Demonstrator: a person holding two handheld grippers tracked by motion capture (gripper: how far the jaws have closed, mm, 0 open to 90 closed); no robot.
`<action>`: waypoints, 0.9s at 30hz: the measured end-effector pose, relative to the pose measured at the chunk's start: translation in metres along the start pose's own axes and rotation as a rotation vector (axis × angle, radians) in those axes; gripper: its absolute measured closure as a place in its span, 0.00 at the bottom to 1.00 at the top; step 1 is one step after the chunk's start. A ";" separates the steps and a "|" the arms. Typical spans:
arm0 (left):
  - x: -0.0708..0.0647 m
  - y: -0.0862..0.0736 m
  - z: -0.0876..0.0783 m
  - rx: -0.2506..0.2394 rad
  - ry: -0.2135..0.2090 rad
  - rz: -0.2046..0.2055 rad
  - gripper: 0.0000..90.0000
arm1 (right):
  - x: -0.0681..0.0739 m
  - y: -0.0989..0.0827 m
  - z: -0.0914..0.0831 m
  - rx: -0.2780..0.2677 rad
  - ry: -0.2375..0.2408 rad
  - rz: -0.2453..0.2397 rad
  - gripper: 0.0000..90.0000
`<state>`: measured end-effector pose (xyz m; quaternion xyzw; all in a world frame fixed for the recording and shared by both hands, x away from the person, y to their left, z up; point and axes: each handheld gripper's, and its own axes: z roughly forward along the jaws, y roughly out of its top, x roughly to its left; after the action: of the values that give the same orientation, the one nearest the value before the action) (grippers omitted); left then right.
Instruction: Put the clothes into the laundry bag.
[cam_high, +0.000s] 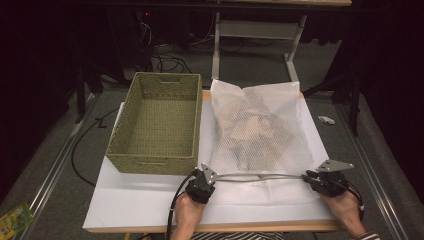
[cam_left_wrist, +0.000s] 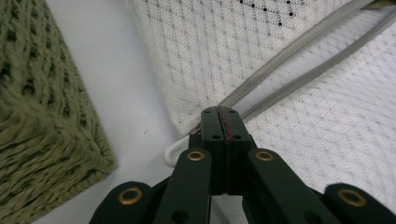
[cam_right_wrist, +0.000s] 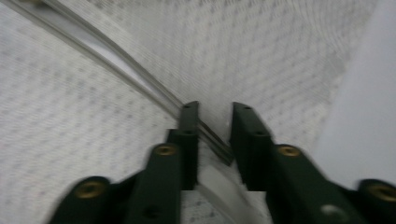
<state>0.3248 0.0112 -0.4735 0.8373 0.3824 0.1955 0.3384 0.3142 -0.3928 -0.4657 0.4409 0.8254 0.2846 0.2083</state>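
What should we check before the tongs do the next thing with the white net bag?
1. Left tongs shut on the mesh bag at the zipper's end: ok.
2. Right tongs gripping the bag: not ok, jaws apart around the zipper edge.
3. Zipper open along the near edge: ok, its two sides are parted.
4. Wicker basket free to receive things: ok, nothing inside.
5. What the bag holds: cannot tell, dim shapes through the mesh.
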 end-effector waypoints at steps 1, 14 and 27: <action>0.000 0.000 -0.001 0.002 0.010 0.006 1.00 | 0.001 0.000 -0.001 0.007 -0.004 0.000 0.95; -0.002 -0.002 -0.022 -0.152 -0.059 0.026 0.87 | 0.004 0.000 -0.011 0.021 0.008 -0.010 1.00; -0.019 0.028 0.018 -0.107 -0.031 0.095 0.55 | 0.008 0.014 0.005 -0.026 -0.016 -0.043 0.56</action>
<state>0.3380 -0.0248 -0.4673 0.8381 0.3260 0.2185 0.3788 0.3218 -0.3778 -0.4612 0.4224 0.8293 0.2874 0.2266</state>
